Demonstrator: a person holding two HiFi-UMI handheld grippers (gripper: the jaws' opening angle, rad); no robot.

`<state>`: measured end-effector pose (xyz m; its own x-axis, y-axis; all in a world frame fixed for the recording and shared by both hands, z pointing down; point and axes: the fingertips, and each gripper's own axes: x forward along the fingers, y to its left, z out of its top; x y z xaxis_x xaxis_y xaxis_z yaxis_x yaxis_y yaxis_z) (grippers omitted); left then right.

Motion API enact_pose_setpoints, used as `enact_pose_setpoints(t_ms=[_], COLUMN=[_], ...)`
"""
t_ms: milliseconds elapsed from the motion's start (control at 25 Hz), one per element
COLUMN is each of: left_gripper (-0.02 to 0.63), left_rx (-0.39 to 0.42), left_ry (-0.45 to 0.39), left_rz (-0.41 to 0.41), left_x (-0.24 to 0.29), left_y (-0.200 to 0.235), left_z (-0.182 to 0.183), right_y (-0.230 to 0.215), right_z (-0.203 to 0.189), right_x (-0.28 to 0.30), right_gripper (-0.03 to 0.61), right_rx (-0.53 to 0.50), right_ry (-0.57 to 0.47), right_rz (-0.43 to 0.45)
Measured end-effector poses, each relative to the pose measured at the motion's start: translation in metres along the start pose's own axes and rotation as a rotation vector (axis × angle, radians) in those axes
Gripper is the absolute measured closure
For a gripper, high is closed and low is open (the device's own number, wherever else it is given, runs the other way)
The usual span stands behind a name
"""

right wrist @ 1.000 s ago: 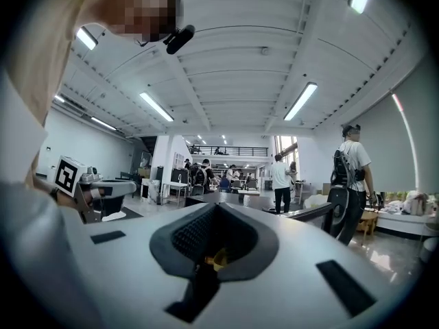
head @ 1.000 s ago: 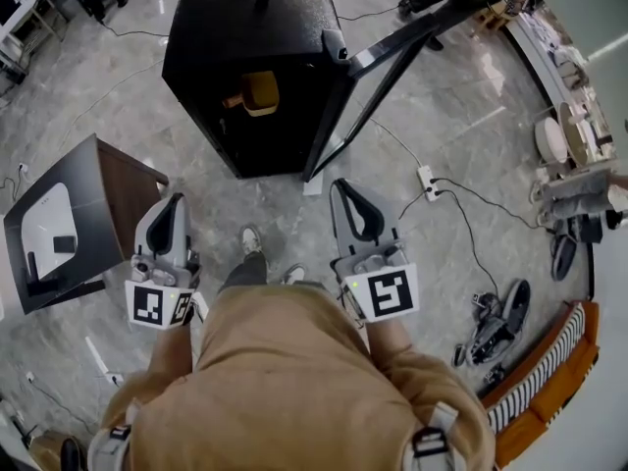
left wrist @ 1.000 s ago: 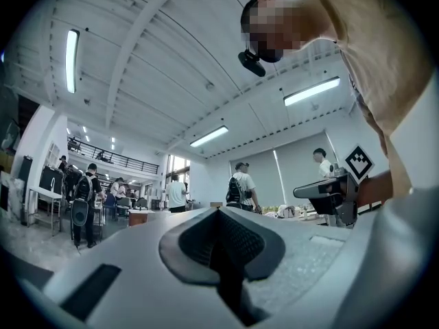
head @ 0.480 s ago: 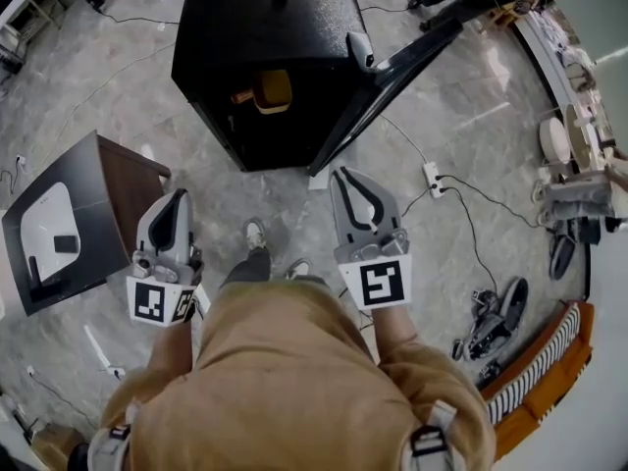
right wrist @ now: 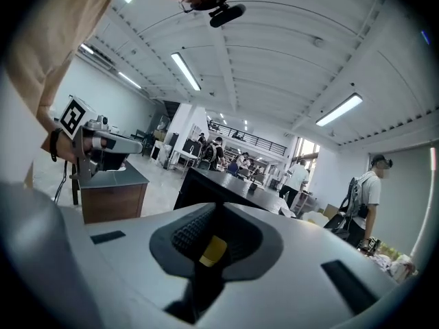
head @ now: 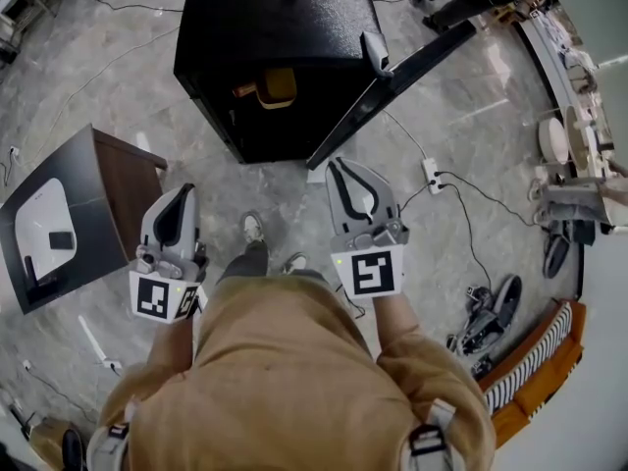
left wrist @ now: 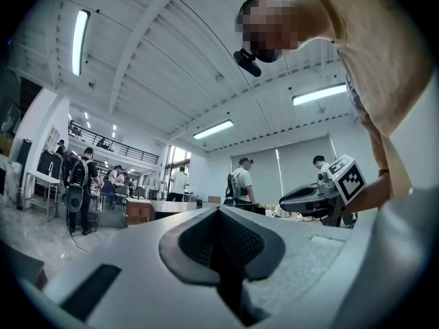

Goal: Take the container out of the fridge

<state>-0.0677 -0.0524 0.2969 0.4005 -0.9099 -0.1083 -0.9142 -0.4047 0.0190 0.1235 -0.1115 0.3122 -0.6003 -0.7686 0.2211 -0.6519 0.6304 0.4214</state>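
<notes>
- While the fridge (head: 265, 27) stood with its door (head: 392, 81) swung open to the right, the container (head: 279, 86) (a yellow one) sat on a shelf inside. It was well apart from both tongs.
- Over the floor, the left tongs (head: 185, 190) pointed toward the fridge. Their jaws were pressed together with nothing between them.
- Further forward, the right tongs (head: 340, 163) had their tips just beside the door's lower corner in the head view. Their jaws were closed too and gripped nothing.
- In the right gripper view, a small yellow patch (right wrist: 212, 250) showed in the hollow behind the tips, and what it was could not be told.
- Between the two tongs, the person's shoes (head: 252, 232) rested on the floor.
- To the left of the left tongs stood a dark table (head: 123, 180) with a white pad (head: 44, 226) on top.
- Right of the right tongs, a power strip (head: 432, 177) lay on the floor with cables running off it.
</notes>
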Motion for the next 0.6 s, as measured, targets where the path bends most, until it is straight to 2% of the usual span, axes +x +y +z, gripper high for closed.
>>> enact_pose_setpoints(t_ms=[360,400,480,600], left_gripper=[0.614,0.614,0.614,0.614], left_rx=[-0.006,-0.006,-0.009,-0.013], left_ry=[0.006,0.005,0.005,0.009], left_rz=[0.008,0.011,0.016,0.019], left_x=[0.000,-0.001,-0.001,-0.001], left_y=[0.019,0.021,0.024,0.028], left_z=[-0.004,-0.004,-0.005,-0.008], right_y=[0.011,0.012,0.014,0.017], right_z=[0.002,0.001,-0.001,-0.006], right_x=[0.026,0.027,0.031,0.037], right_gripper=[0.571,0.564,0.491,0.495], right_rx=[-0.025,-0.022,-0.019,-0.028], right_ry=[0.015,0.018,0.026,0.039], right_rz=[0.043,0.046,0.050,0.054])
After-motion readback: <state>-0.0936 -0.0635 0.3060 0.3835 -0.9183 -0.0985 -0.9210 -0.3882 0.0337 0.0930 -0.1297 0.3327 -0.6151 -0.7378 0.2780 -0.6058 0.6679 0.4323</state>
